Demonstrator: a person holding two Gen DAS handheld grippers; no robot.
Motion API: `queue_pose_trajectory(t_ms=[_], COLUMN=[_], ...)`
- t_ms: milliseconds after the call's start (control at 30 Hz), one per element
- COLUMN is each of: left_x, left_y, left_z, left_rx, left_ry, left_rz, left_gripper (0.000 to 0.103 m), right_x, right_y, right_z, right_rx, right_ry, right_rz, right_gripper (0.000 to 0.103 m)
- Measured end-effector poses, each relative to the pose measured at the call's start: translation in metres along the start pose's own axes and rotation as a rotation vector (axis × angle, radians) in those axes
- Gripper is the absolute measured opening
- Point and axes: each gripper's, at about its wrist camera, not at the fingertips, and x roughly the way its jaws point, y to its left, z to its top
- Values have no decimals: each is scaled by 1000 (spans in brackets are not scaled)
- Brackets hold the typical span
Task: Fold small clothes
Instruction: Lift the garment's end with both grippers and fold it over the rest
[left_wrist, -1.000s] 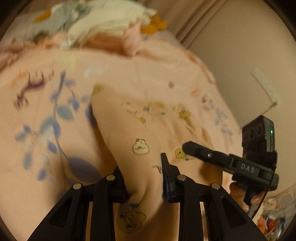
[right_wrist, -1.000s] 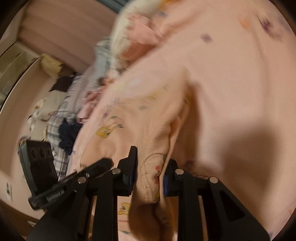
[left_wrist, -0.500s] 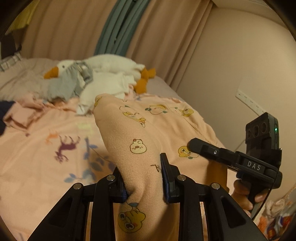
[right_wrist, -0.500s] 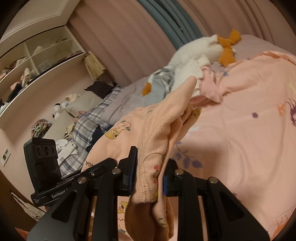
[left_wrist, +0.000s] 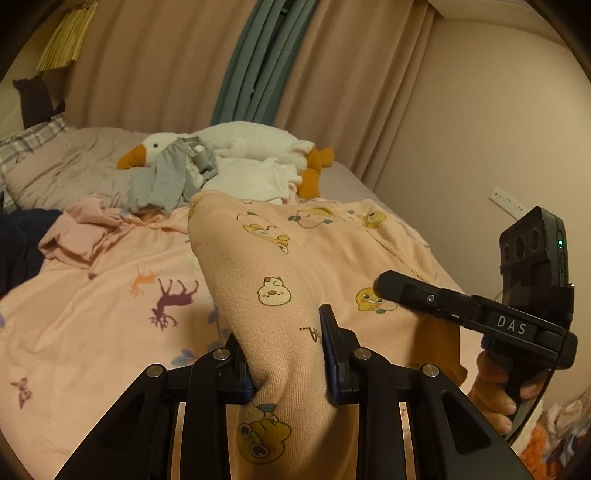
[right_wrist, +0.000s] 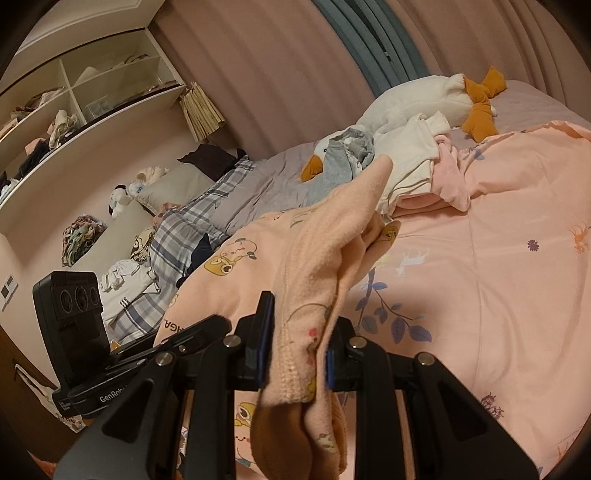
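Left wrist view shows the left gripper (left_wrist: 288, 354) pinching a bunched fold of a peach garment (left_wrist: 280, 266) printed with little cartoon animals, the cloth squeezed between both pads and spilling down toward the lens. To the right, the right gripper (left_wrist: 384, 286) reaches into the same garment, a hand (left_wrist: 495, 391) wrapped round its handle. The garment hangs lifted between the two tools above the pink bedspread (left_wrist: 92, 332), which carries deer and leaf prints. Far across the bed lies a white goose plush (left_wrist: 236, 142) with an orange beak and feet, a grey garment (left_wrist: 162, 181) draped over its neck, and a crumpled pink piece (left_wrist: 77, 236) sits to the left. From the right wrist view, the right gripper (right_wrist: 297, 347) is clamped on a seamed edge of the peach garment (right_wrist: 321, 243), a pointed corner rising toward the goose plush (right_wrist: 417, 99). The left gripper (right_wrist: 192, 332) shows at the near left, its tips lost under the fabric. Beyond are a plaid blanket (right_wrist: 184, 229), the bedspread (right_wrist: 498, 258) on the right, and white shelves (right_wrist: 74, 88) on the far left wall.
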Motion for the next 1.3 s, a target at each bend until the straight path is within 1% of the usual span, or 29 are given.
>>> queue_pose_trajectory(t_ms=[133,500,600,733,833,867,967,1000,1067,1100,1133,1167,1200,1233,1300], left_x=[1,9,19,46,76,82,115,126,146,154,159,156,151,147,144], left_y=[5,13,22,34,45,48,61,67,81,87,92,94,96,97,99], left_z=[1,-1,-1,-2,-16,-21,-43,-51,-71,-80,-91,-96,-99,-99,-96], left_rx=[-19,-26,-38,-40,-13,-11,-13,-24,-78,-104,-124,-134,-139,-145,-157], left_ry=[7,35,46,101,138,150,220,247,317,356,379,360,335,330,341], left_rz=[-6,16,25,76,136,142,160,163,167,171,172,172,170,173,163], left_gripper=[27,27,27,27,27,27,27,27,27,28,33,40,42,46,47], right_x=[4,22,36,64,88,99,127,138,158,168,176,177,174,169,166], right_y=[3,0,-1,-10,-22,-27,-46,-55,-74,-86,-97,-103,-108,-113,-118], right_z=[0,1,2,1,-8,-13,-28,-35,-51,-62,-73,-80,-83,-83,-81], right_rx=[-5,9,7,11,11,14,19,28,61,93,111,113,115,133,169], right_ry=[7,44,64,95,131,156,226,254,320,368,410,416,399,382,390], right_rz=[-8,-11,-24,-64,-118,-143,-196,-210,-233,-244,-261,-266,-254,-233,-216], right_gripper=[24,24,24,24,24,24,24,24,24,24,25,28,30,34,37])
